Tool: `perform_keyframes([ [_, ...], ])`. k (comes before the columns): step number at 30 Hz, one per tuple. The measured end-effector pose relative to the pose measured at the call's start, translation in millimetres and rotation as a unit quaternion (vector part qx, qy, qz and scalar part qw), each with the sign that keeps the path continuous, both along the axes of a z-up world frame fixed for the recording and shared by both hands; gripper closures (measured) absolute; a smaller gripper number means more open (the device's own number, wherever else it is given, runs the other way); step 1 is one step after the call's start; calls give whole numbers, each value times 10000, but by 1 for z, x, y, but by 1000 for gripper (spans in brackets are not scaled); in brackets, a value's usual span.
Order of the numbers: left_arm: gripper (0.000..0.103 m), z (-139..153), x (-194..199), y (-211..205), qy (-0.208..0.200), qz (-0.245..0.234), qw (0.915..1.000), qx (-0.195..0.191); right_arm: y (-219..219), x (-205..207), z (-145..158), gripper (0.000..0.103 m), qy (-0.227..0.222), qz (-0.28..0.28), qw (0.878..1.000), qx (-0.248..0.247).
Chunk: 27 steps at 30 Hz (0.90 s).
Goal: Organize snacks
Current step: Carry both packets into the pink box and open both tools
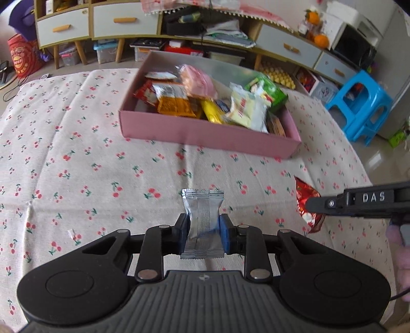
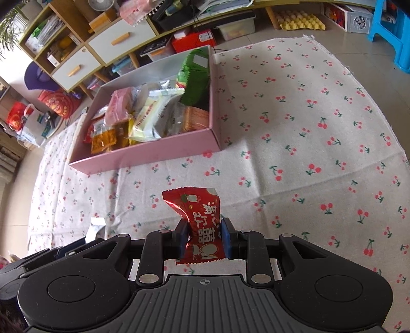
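My left gripper (image 1: 203,224) is shut on a silver snack packet (image 1: 203,217), held a little above the cherry-print cloth (image 1: 77,153). A red snack packet (image 2: 202,225) with white characters is pinched in my right gripper (image 2: 203,229), which is shut on it. From the left wrist view, that red packet (image 1: 306,205) and the right gripper's black finger (image 1: 323,203) show at the right. Ahead stands a pink box (image 1: 205,132) holding several snack packets; the pink box (image 2: 143,153) lies ahead and to the left in the right wrist view.
Beyond the cloth stand low cabinets (image 1: 123,23) with drawers and storage bins beneath. A blue plastic stool (image 1: 361,102) sits at the right, with a yellow egg tray (image 1: 279,75) on the floor. A person's hand (image 1: 399,246) shows at the right edge.
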State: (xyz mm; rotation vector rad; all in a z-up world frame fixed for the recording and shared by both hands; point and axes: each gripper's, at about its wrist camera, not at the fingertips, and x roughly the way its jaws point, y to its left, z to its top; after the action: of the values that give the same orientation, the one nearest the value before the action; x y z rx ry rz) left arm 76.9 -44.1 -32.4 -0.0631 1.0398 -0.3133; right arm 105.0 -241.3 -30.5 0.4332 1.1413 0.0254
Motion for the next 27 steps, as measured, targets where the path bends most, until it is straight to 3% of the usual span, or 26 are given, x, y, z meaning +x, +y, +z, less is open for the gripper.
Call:
perform_keyframes([
  [16, 79, 28, 43, 37, -424, 700, 9944, -665, 21, 37, 23, 77, -564, -184, 9958, 700],
  [27, 79, 29, 72, 46, -1574, 749, 9811, -844, 35, 65, 27, 77, -1315, -483, 9833, 1164],
])
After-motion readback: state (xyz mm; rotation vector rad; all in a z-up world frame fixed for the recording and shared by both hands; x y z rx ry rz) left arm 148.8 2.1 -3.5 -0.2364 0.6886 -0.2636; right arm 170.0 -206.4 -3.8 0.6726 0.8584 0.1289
